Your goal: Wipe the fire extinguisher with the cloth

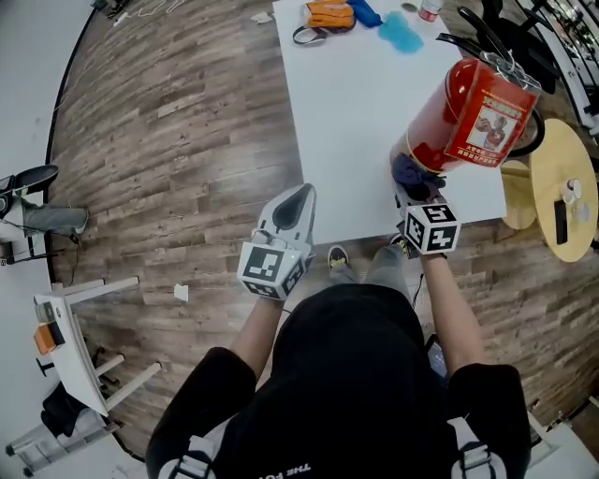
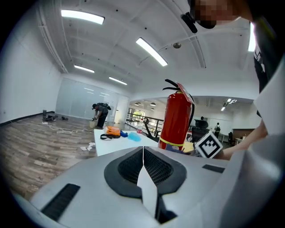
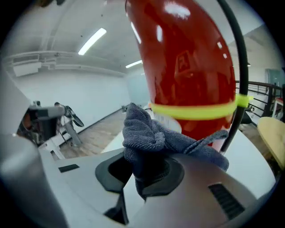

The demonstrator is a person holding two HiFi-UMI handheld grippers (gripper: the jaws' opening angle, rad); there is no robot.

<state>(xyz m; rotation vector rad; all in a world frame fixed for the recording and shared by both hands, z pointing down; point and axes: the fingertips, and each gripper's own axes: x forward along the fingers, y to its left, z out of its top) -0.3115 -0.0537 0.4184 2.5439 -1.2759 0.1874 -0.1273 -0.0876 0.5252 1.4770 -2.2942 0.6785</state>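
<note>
I am holding two hand-held grippers out in front of me, one in each hand. The right hand-held gripper (image 1: pixel 411 197) (image 3: pixel 140 176) is clamping its jaws on the one cloth (image 1: pixel 416 175) (image 3: pixel 151 133), a dark grey-blue rag that is bunching up above the jaws and spilling over to the right. The left hand-held gripper (image 1: pixel 302 193) (image 2: pixel 143 151) is pressing its jaws together with nothing between them, and it is hanging over the wooden floor (image 1: pixel 178 150), just off the near edge of the table (image 1: pixel 356 122) (image 2: pixel 109 145) and left of the other one.

There is one fire extinguisher (image 1: pixel 460 110) (image 2: pixel 176 116) (image 3: pixel 191 67), red, and it is standing upright at the near right corner of the white table. It is rising just beyond the right hand-held gripper, and the cloth is sitting against its lower body by the single yellow band (image 3: pixel 196 109). Its black hose (image 3: pixel 234 67) is running down the right side. From the left hand-held gripper it is lying farther off, to the right.

At the far end of the table one orange thing (image 1: pixel 329 13) and one light blue thing (image 1: pixel 401 33) are lying close together. A round wooden stool (image 1: pixel 562 159) is standing to the right of the table.
</note>
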